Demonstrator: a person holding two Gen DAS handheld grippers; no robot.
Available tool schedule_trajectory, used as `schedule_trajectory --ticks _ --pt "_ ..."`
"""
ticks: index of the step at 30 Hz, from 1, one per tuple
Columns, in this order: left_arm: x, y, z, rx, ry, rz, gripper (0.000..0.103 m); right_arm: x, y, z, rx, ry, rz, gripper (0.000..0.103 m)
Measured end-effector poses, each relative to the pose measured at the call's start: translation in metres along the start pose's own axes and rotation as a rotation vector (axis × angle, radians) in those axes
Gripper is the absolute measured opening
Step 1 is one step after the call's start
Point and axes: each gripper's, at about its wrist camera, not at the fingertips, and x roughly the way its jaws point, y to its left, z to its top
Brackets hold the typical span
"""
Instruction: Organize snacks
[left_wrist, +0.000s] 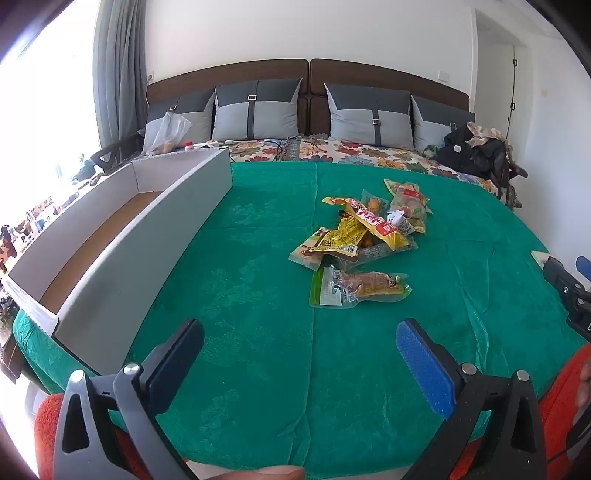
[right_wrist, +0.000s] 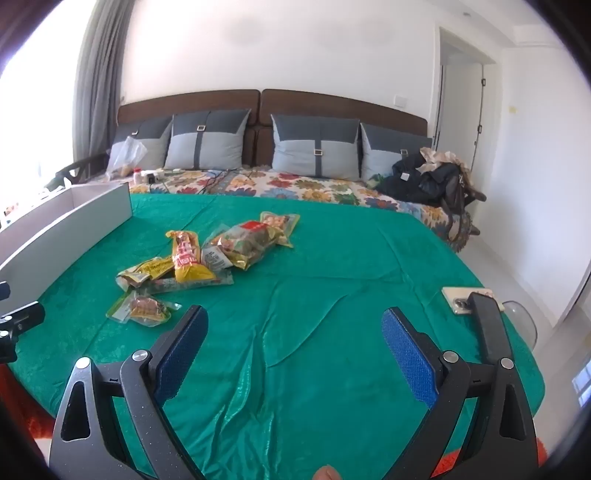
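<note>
A pile of snack packets (left_wrist: 365, 232) lies on the green cloth (left_wrist: 258, 295); it also shows in the right wrist view (right_wrist: 199, 258). The nearest packet (left_wrist: 360, 288) is clear with a brown snack inside. A long white cardboard box (left_wrist: 122, 236) with a brown floor stands open at the left, and its end shows in the right wrist view (right_wrist: 66, 218). My left gripper (left_wrist: 299, 332) is open and empty, short of the pile. My right gripper (right_wrist: 293, 319) is open and empty, to the right of the pile.
A bed with a floral sheet (right_wrist: 295, 184) and grey pillows (right_wrist: 314, 151) lies behind the cloth. Dark bags (right_wrist: 432, 181) sit at its right. A phone (right_wrist: 461, 299) lies at the cloth's right edge. The right gripper shows at the left wrist view's right edge (left_wrist: 569, 291).
</note>
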Motion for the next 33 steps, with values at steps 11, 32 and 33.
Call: schedule_trajectory --ticks 11,32,33 --pt "0.0 -0.007 -0.005 0.034 0.008 0.004 0.103 0.003 0.004 -0.005 -0.018 -0.014 0.013 0.097" --pt "-0.004 -0.002 -0.008 0.034 -0.01 0.012 0.103 -0.003 0.014 -0.002 -0.061 -0.049 0.026 0.097" --pt "-0.005 -0.002 -0.008 0.035 -0.01 0.011 0.103 -0.003 0.014 -0.002 -0.059 -0.046 0.026 0.097"
